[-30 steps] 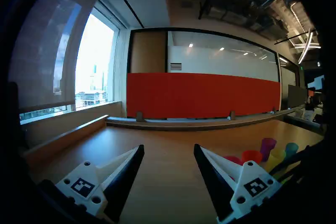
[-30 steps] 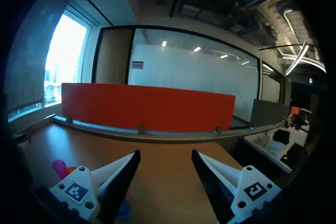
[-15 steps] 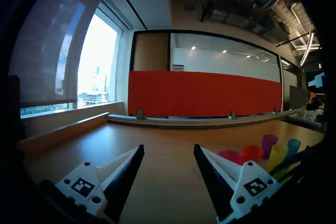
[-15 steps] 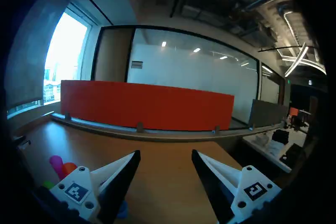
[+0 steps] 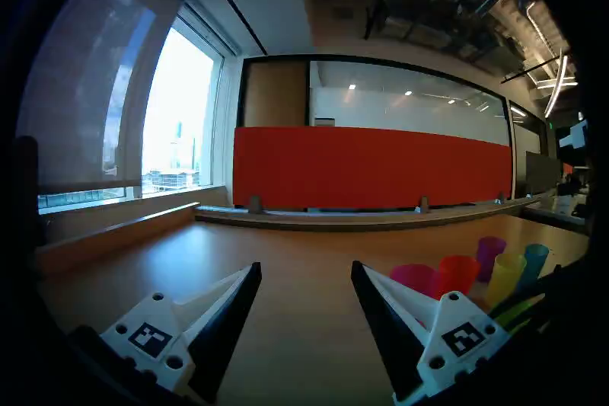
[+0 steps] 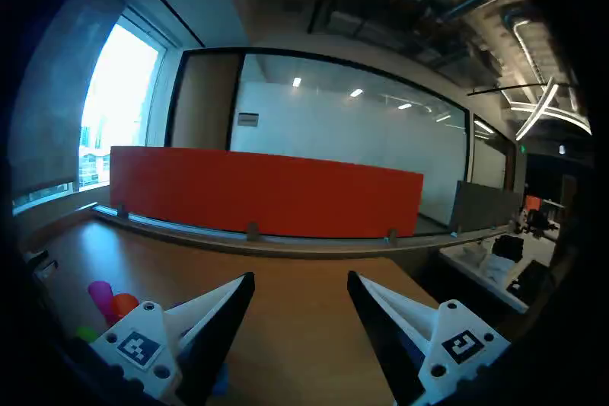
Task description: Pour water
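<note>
A: So, how do the fingers of the left gripper point(image 5: 304, 266) stand?

B: Wide apart, with nothing between them but bare wooden desk point(image 5: 304, 322). It has hold of nothing.

A: And the cups?

B: All off to the outer side of its right finger. A pink cup point(image 5: 413, 278) sits just beyond that finger's tip, partly hidden by it. A red cup point(image 5: 459, 273) stands right beside the pink one, so close I cannot tell whether they touch. Farther out come a yellow cup point(image 5: 506, 275), a purple cup point(image 5: 489, 248) behind it, and a teal cup point(image 5: 535, 257) outermost. All are upright. Whether any holds water I cannot tell.

A: What lies straight ahead of the fingertips?

B: Open desk, then a red partition point(image 5: 373, 166) along its far edge. A bright window point(image 5: 171, 128) is away past the left finger.

A: Now the right gripper point(image 6: 301, 275)?

B: Just as wide open, gripping nothing, with bare desk in the gap. The purple cup and the red cup show low down, outside its left finger. A small blue thing point(image 6: 220, 385) peeks from under that finger; I cannot tell what it is.
</note>
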Available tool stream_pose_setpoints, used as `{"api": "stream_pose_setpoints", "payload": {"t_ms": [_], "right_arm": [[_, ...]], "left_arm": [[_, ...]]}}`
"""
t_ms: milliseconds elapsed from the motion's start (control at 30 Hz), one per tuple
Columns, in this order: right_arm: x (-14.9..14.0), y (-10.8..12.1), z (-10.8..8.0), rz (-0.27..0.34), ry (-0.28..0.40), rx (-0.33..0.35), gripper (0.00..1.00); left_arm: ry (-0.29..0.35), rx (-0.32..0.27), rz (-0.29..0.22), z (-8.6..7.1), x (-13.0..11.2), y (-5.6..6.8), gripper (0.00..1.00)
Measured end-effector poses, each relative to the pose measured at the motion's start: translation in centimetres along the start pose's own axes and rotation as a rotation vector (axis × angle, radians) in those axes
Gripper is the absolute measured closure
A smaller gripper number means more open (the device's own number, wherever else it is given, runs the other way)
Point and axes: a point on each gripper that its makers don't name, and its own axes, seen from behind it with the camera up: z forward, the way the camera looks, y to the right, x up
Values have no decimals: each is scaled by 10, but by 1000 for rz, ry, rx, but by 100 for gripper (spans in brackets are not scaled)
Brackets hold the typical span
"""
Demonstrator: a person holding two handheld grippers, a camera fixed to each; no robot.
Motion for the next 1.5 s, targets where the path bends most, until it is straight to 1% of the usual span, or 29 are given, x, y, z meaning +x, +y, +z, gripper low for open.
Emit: {"api": "stream_pose_setpoints", "payload": {"t_ms": [300,700,1100,1233,1500], "right_arm": [[-3,1,0,-2,-3,0,6],[-7,2,-1,-1,-13,3,6],[-7,4,2,4,-12,3,6],[-6,4,3,11,-5,8,6],[-2,12,4,24,23,5,5]], "left_arm": [[6,1,27,-1,-1,2,13],[7,-10,30,-2,-2,4,13],[6,-10,31,-3,-2,4,13],[6,-9,31,-3,-2,4,9],[6,-10,30,-3,-1,4,8]]}}
